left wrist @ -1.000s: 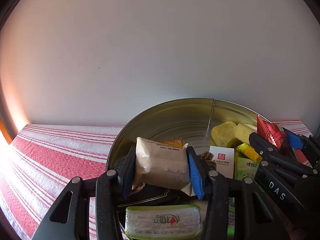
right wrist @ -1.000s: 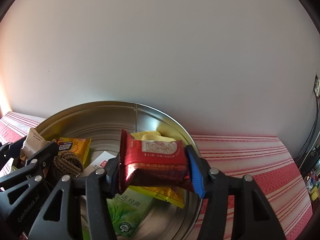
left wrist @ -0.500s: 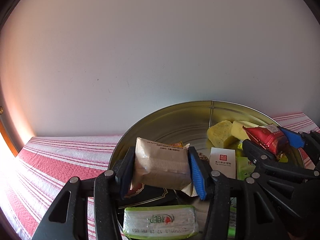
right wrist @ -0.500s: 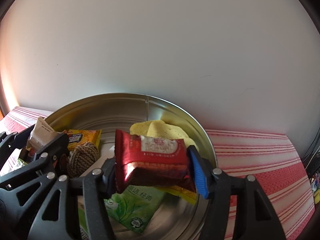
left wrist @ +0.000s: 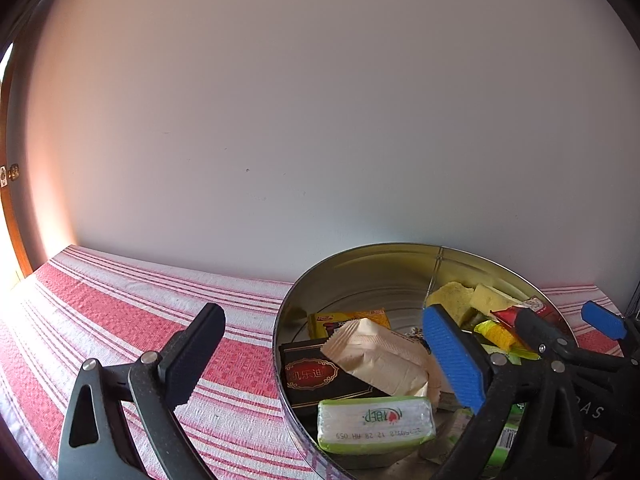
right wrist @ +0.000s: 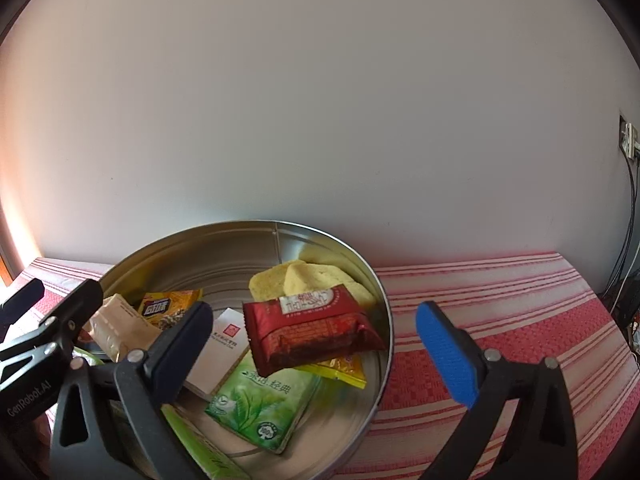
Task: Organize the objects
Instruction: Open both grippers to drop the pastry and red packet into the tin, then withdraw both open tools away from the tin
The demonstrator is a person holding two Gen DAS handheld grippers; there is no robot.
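A round metal tin [left wrist: 360, 256] [right wrist: 384, 320] sits on a red-and-white striped cloth and holds several snack packets. My left gripper [left wrist: 324, 356] is open over the tin's left rim; a beige packet [left wrist: 376, 356] lies loose in the tin between its fingers, on a black box [left wrist: 316, 376]. My right gripper [right wrist: 316, 344] is open over the tin's right side; a red packet [right wrist: 312, 328] sits between its fingers, on the other packets. The beige packet [right wrist: 120, 324] and the left gripper's fingers [right wrist: 76, 304] show at the left of the right wrist view.
In the tin lie a green-edged white packet [left wrist: 372, 420], a green tea packet [right wrist: 264, 400], a white card [right wrist: 224, 344], yellow packets [right wrist: 168, 308] and yellow sponge pieces [right wrist: 304, 276]. Striped cloth [left wrist: 120, 312] spreads left and right [right wrist: 500, 300]. A white wall stands close behind.
Both grippers have opened wide. The beige packet dropped from the left one and the red packet from the right one into the tin. Both grippers pulled back and up a little.
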